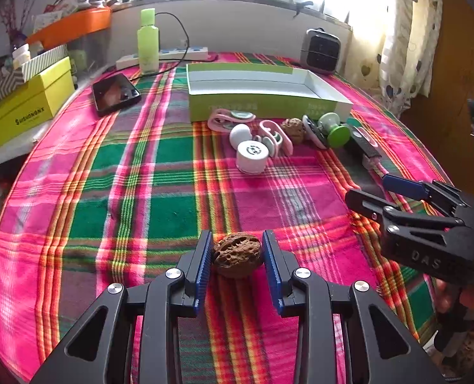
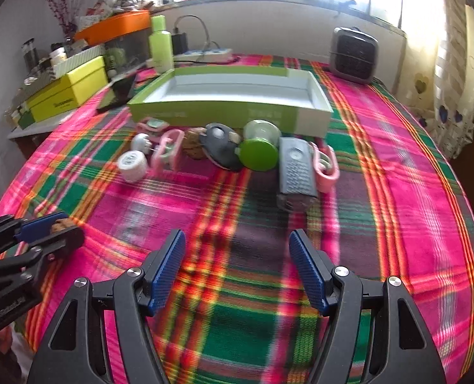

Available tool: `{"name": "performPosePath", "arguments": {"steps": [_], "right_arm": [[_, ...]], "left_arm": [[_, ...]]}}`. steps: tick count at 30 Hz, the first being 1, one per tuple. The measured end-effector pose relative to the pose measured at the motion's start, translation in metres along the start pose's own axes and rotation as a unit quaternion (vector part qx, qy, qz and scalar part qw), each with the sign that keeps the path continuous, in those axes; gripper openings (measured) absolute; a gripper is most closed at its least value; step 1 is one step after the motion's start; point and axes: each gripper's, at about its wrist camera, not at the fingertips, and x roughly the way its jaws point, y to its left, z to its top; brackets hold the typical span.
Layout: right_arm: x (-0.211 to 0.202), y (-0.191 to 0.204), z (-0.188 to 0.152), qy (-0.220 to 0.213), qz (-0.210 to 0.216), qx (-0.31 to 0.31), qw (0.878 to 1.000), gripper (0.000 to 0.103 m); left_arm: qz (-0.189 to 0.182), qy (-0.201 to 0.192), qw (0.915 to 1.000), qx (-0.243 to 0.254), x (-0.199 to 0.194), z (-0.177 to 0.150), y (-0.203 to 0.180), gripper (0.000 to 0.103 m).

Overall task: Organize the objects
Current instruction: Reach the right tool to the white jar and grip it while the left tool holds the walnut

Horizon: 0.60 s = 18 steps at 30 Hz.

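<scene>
A brown walnut (image 1: 237,256) rests on the plaid cloth with my left gripper (image 1: 237,240) shut on it, both blue pads pressing its sides. The right wrist view also shows that gripper (image 2: 54,227) at the far left with the walnut (image 2: 59,225) between its pads. My right gripper (image 2: 237,235) stands open over bare cloth, holding nothing; in the left wrist view it (image 1: 366,188) sits at the right. Farther back an open green box (image 1: 262,108) has a cluster in front: a second walnut (image 1: 294,129), a white cylinder (image 1: 252,156), pink clips (image 1: 277,137), a green spool (image 1: 337,134) and a grey grater (image 2: 296,169).
A black phone (image 1: 115,94) lies at back left, beside a green bottle (image 1: 147,44) and a power strip (image 1: 173,54). A small grey heater (image 1: 321,51) stands back right. A yellow box (image 1: 22,108) sits on a side shelf at left. A curtain hangs at right.
</scene>
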Motion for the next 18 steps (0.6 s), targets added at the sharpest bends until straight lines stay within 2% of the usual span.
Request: {"name": "performPosePath", "arguments": {"steps": [10,17,18], "right_arm": [[0.011,0.031,0.018,0.0,0.097,-0.027,0.995,0.068],[0.024,0.04,0.03,0.011,0.119,-0.033,0.992,0.067],[0.025,0.041,0.032,0.013,0.122,-0.035,0.992,0.064]], "left_arm": [[0.017,-0.003,0.9997,-0.018,0.007,0.007,0.018,0.03],[0.025,-0.005,0.9992,-0.029,0.01,0.01,0.028,0.03],[0.026,-0.005,0.9992,-0.031,0.01,0.011,0.029,0.03]]}}
